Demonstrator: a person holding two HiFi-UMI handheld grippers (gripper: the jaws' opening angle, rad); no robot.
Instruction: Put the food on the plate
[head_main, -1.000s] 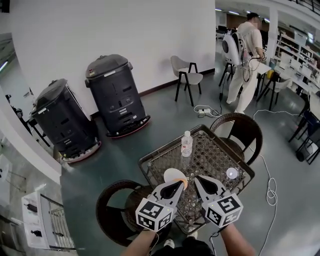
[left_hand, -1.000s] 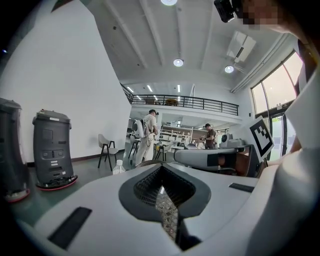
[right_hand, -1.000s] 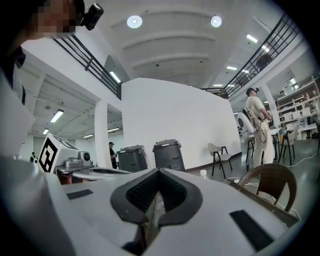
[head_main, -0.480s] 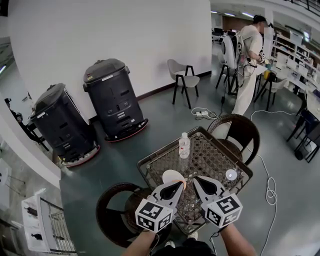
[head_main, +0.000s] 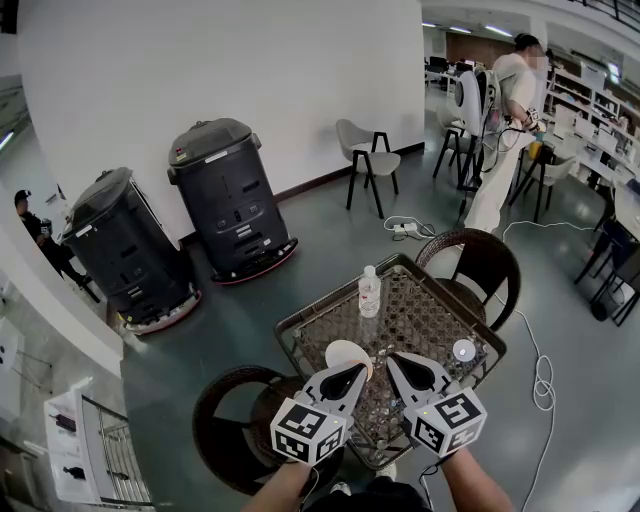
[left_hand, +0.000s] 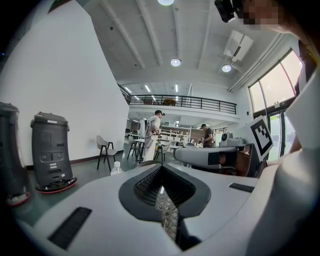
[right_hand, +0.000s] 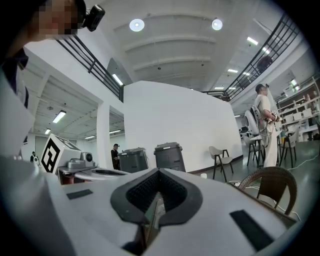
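Nothing near the hands has shifted since a second ago. Only the backpack-wearing person far off has stepped aside, and a dark-clothed person has come into sight at the left edge.

The left gripper has its fingers closed tip to tip on nothing. The right gripper is likewise closed and empty. Both hang over the near edge of the woven surface.

Just beyond the left gripper's tip lies a pale round plate, as I judge it, with an orange sliver at its near right edge. That sliver may be the food. If so, it looks small, light and probably soft, best taken across its sides with a gentle squeeze. The plate looks thin and stiff, and I expect it to slide if nudged.

A small white round thing sits toward the right of the surface, and a water bottle stands upright at the far side.

Much stays unclear. The left gripper covers the plate's near rim and most of the orange sliver, so its shape and kind cannot be told. Whether the small white thing is food, a lid or a dish is too small to tell. Both gripper views look out over the room, above the surface, and show neither plate nor food.
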